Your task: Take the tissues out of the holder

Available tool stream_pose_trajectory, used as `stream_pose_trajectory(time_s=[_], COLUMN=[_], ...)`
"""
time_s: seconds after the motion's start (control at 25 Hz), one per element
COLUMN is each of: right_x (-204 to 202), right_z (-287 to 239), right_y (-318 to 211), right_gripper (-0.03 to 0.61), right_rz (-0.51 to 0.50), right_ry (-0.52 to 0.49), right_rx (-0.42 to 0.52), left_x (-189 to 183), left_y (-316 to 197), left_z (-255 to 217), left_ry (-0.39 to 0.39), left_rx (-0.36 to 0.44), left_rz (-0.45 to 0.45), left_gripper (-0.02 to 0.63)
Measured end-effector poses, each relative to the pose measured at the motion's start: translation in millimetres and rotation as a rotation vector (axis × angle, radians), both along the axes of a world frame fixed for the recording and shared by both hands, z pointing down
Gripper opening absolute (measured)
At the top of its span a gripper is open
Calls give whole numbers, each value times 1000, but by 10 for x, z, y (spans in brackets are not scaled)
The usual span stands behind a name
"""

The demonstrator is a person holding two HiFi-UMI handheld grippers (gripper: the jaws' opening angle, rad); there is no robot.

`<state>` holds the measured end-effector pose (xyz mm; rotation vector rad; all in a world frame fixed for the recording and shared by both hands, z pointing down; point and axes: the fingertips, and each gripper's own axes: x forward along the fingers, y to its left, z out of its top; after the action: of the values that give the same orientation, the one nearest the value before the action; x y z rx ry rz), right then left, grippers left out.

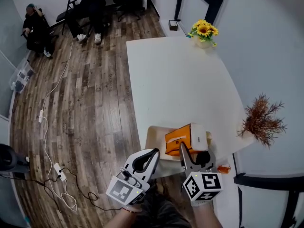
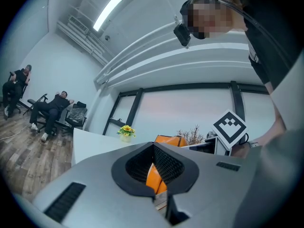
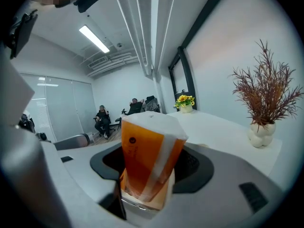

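An orange tissue pack point(image 1: 176, 139) with a white end stands tilted in a cream holder point(image 1: 153, 141) near the front edge of the white table point(image 1: 180, 84). My right gripper point(image 1: 192, 151) reaches in from the front with its jaws on either side of the pack. In the right gripper view the tissue pack point(image 3: 147, 160) fills the gap of the right gripper point(image 3: 152, 175), and the black pads press on its sides. My left gripper point(image 1: 151, 155) hovers just left of the holder. Its jaws are closed tip to tip and empty, as the left gripper point(image 2: 159, 194) shows in its own view.
A sunflower vase point(image 1: 204, 32) stands at the table's far end and a dried plant in a white vase point(image 1: 261, 122) at its right edge. Wooden floor with cables point(image 1: 52, 127) lies to the left. People sit on chairs point(image 1: 35, 30) at the far left.
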<state>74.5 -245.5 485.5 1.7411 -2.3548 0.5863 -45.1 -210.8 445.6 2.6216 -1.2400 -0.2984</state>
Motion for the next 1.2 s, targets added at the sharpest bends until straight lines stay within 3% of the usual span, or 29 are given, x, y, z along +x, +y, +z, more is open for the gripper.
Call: stream_pose_trajectory(time_s=[1.2], right_x=[109], right_z=[-650], right_y=[206], right_gripper=[278], right_rz=[3], right_ry=[-46], right_rx=[123], left_x=[238], left_y=[81], left_z=[-300], left_ry=[-10], left_rx=[15], left_rz=[60], left_gripper=[5])
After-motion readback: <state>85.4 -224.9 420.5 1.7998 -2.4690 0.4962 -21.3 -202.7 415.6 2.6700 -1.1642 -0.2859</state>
